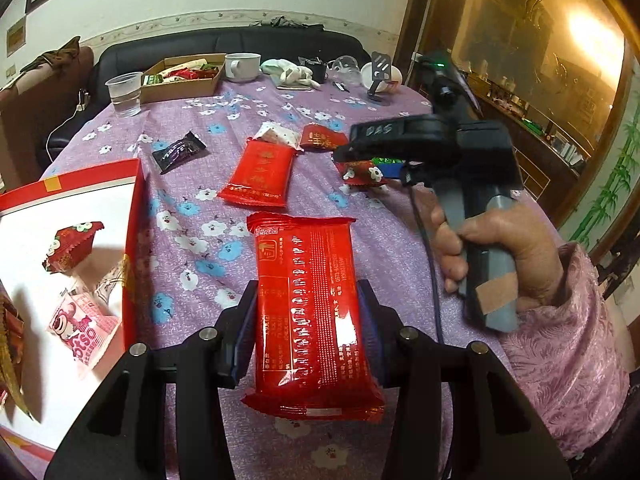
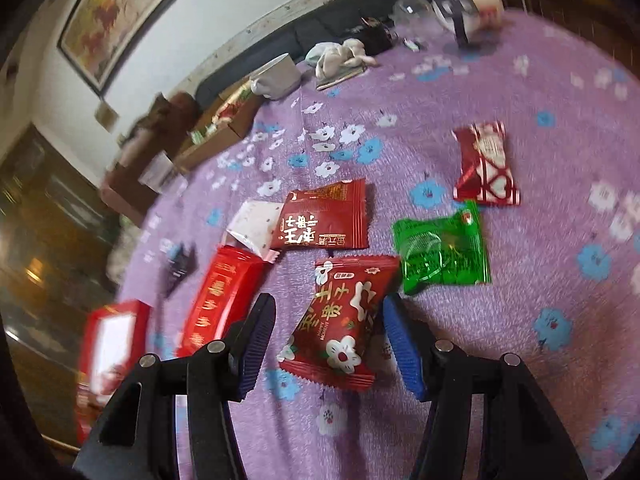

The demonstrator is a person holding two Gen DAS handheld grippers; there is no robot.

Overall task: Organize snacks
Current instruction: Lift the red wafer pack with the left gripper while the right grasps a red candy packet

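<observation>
My left gripper (image 1: 307,328) is shut on a long red snack packet (image 1: 310,308) and holds it above the purple flowered tablecloth (image 1: 192,200), just right of a red-rimmed white box (image 1: 60,272) that holds a few snacks. My right gripper (image 2: 328,344) is open with its jaws either side of a red packet with white flowers (image 2: 340,320), which lies on the cloth; the jaws stand apart from it. The same gripper (image 1: 360,164) shows in the left wrist view over that packet. A green packet (image 2: 442,254) lies beside it.
Loose on the cloth: a red packet (image 1: 258,174), a white packet (image 1: 280,134), a small red one (image 1: 320,138), a black one (image 1: 178,152) and a red-and-white one (image 2: 486,164). A cardboard box (image 1: 180,76), plastic cup (image 1: 125,94), white mug (image 1: 242,66) and clutter stand at the far edge.
</observation>
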